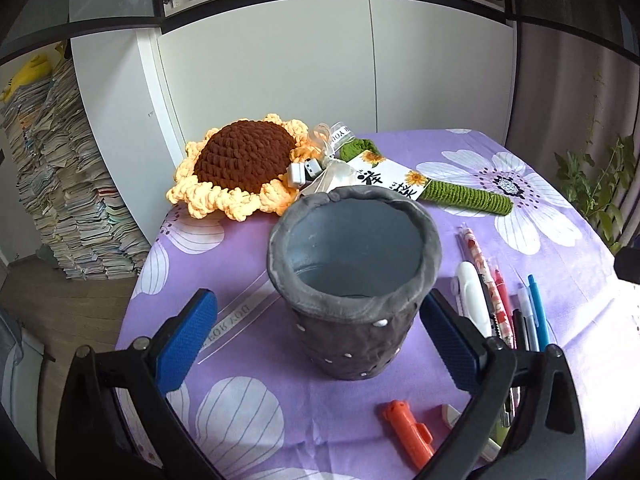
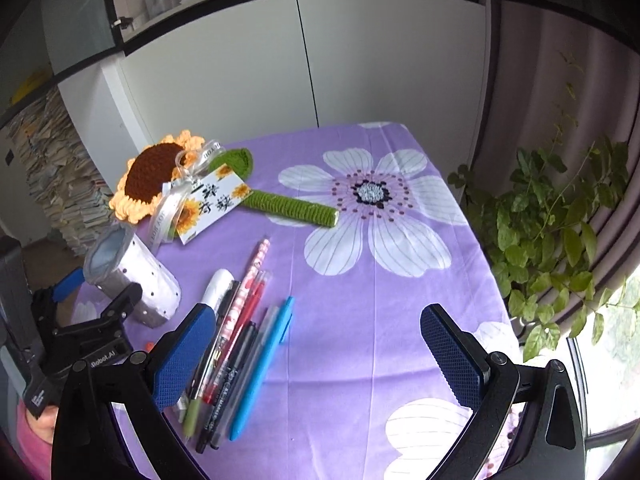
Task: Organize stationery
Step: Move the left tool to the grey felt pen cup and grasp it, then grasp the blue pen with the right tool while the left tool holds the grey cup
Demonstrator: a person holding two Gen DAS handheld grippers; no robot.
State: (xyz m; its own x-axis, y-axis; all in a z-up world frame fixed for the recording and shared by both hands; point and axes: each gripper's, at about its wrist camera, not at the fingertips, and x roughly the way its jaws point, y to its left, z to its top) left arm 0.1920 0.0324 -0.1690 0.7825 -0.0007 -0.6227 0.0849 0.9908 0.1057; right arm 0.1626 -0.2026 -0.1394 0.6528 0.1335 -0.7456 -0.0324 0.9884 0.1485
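We start with the bench (image 2: 400, 320), draped in a purple cloth printed with big white flowers; at its far left lies a crocheted sunflower (image 1: 240, 164) with a green stem and a card tied to it, which we judge to be decoration and no part of the sorting. Next in size is the grey pen pot (image 1: 352, 280), standing upright with its mouth open and, as far as we can see, nothing in it; the left tongs (image 1: 320, 332) are spread wide with one blue pad on each side of the pot's wall, close but not pressing it, so they grip nothing. The right tongs (image 2: 316, 352) are likewise wide open and hold nothing; they hover above the bench. Smaller still is the bundle of pens (image 2: 240, 344), lying flat just right of the pot; the bundle sits under the left pad of the right tongs rather than between the pads, and its long axis runs away from us, tilted a little to the right. We judge the right hand nearer the pens; it would need to shift left and straddle one pen across its width. An orange cutter (image 1: 408, 434) lies near the pot's base.
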